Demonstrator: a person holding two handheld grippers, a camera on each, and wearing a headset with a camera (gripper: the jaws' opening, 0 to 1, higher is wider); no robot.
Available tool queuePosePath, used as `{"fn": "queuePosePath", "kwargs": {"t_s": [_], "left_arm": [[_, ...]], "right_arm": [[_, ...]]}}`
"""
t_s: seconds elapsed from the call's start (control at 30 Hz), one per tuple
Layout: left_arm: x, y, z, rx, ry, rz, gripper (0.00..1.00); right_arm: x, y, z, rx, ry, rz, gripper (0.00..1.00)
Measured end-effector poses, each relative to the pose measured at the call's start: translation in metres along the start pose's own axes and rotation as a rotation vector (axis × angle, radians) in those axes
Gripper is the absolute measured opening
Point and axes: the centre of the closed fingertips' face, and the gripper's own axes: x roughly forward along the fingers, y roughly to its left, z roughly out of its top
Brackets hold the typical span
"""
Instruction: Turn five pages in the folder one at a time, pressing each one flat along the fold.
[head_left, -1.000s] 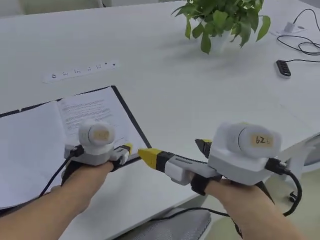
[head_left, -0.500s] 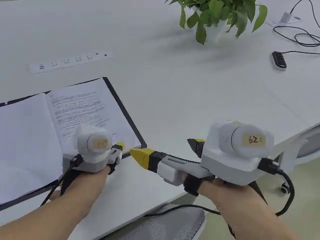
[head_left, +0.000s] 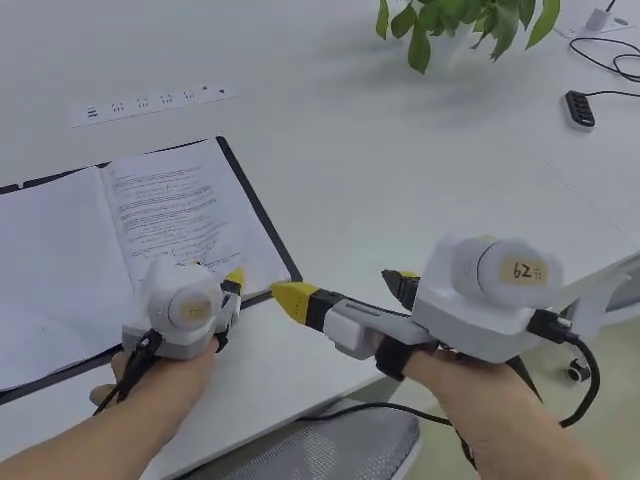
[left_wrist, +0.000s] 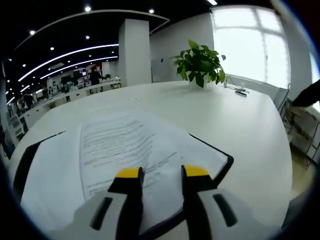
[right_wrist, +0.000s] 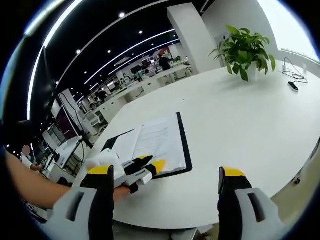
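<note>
The black folder (head_left: 256, 222) lies open on the white table, its right page (head_left: 165, 210) printed with text and lying flat. My left gripper (head_left: 233, 283) hovers at the front edge of that page, near the folder's lower right corner. Its yellow-tipped jaws stand a little apart with nothing between them, and the printed page (left_wrist: 125, 140) stretches ahead of the left gripper (left_wrist: 162, 172). My right gripper (head_left: 350, 292) is wide open just off the folder's front right corner, over bare table. From the right gripper (right_wrist: 166, 171) I see the folder (right_wrist: 160, 137) lying open ahead.
A potted plant (head_left: 460, 25) stands at the far right of the table. A built-in socket strip (head_left: 150, 102) lies behind the folder. A black power strip with cables (head_left: 580, 108) sits at the right edge. A grey chair (head_left: 330, 450) is below the table's front edge.
The head camera has shifted. My left gripper has slid slightly left along the folder's front edge. The right gripper stays wide open beside the corner.
</note>
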Motion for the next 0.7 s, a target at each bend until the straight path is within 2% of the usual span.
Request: {"fn": "queuePosePath", "kwargs": {"t_s": [0.17,0.4,0.5,0.53,0.57,0.6,0.7], "left_arm": [[-0.001,0.005,-0.002,-0.006,-0.020,-0.004,0.26],[0.001,0.008,-0.001,-0.007,-0.019,-0.003,0.22],[0.002,0.015,-0.002,-0.012,-0.015,0.019,0.14],[0.002,0.025,-0.002,-0.020,-0.013,0.054,0.07],[0.003,0.021,-0.003,-0.050,-0.002,0.019,0.04],[0.002,0.023,-0.002,-0.019,-0.009,0.026,0.03],[0.003,0.023,-0.001,-0.045,-0.004,0.027,0.03]], "right_arm": [[0.002,-0.001,-0.003,0.008,0.010,-0.004,0.84],[0.006,0.000,-0.005,0.015,0.015,-0.002,0.82],[0.008,0.002,-0.006,0.014,0.020,0.004,0.81],[0.008,0.003,-0.006,0.012,0.020,0.008,0.81],[0.009,0.004,-0.006,0.011,0.022,0.009,0.80],[0.010,0.004,-0.007,0.010,0.025,0.009,0.80],[0.013,0.005,-0.007,0.009,0.025,0.016,0.79]]}}
